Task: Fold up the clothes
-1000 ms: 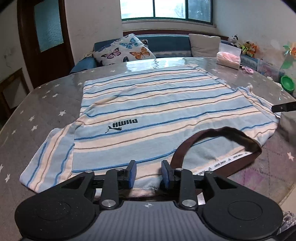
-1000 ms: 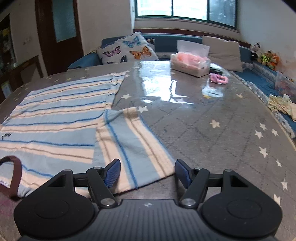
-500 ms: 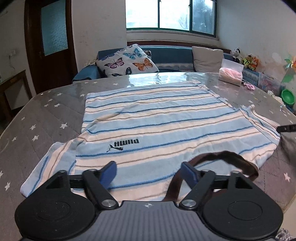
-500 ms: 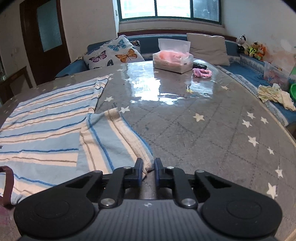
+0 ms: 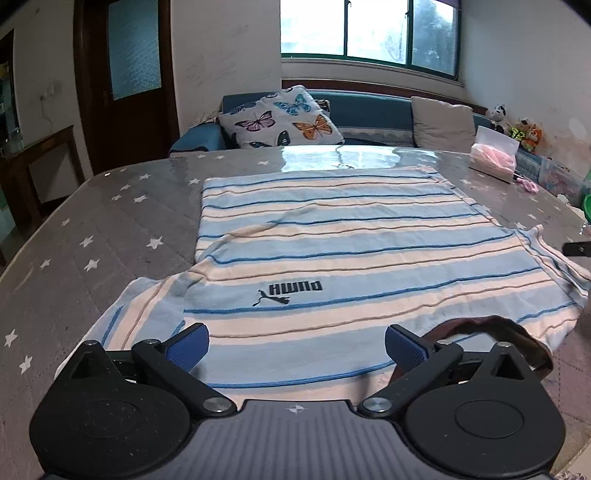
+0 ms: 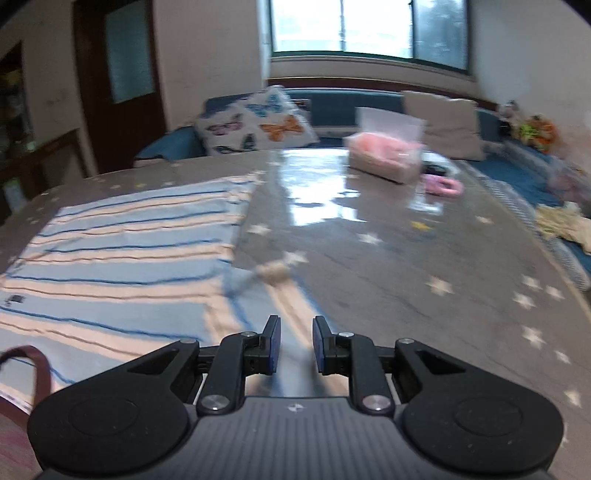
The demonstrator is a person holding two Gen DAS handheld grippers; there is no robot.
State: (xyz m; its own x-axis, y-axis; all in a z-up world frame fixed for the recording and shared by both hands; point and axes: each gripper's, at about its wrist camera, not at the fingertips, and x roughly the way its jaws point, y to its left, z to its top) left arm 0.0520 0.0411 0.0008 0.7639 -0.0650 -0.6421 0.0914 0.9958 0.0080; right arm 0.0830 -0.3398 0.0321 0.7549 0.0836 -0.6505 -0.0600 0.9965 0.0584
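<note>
Left wrist view: shirt (image 5: 332, 254) spread flat on bench (image 5: 110, 229), striped blue and cream, black logo (image 5: 290, 291) upside down near middle, brown collar (image 5: 517, 332) at near right edge, one sleeve (image 5: 136, 314) lying out to near left, other sleeve (image 5: 554, 266) out at right. Left gripper (image 5: 295, 347) spread wide, blue pads (image 5: 188, 347) clear of each other, low over near hem of shirt, nothing between them, contact with fabric not clear. Small dark object (image 5: 578, 248) at right frame edge, too cut off to identify. Butterfly pillow (image 5: 280, 122) and grey cushion (image 5: 441, 122) on sofa (image 5: 369, 110) behind bench, tissue box (image 5: 495, 157) on far right of bench, window (image 5: 369, 33) above, dark door (image 5: 125, 81) at left. Right wrist view, motion-blurred: right gripper (image 6: 295, 345) narrowed to small gap, sleeve (image 6: 280, 295) running up between pads (image 6: 272, 343); fabric in the gap but pinch not certain through blur, sleeve tip (image 6: 273, 273) lying beyond on bench (image 6: 406, 277). Shirt body (image 6: 122, 258) to left, collar (image 6: 33, 362) at near left edge. Tissue box (image 6: 386, 155) and pink item (image 6: 441, 184) on far side of bench, pale cloth (image 6: 565, 225) at right edge.
</note>
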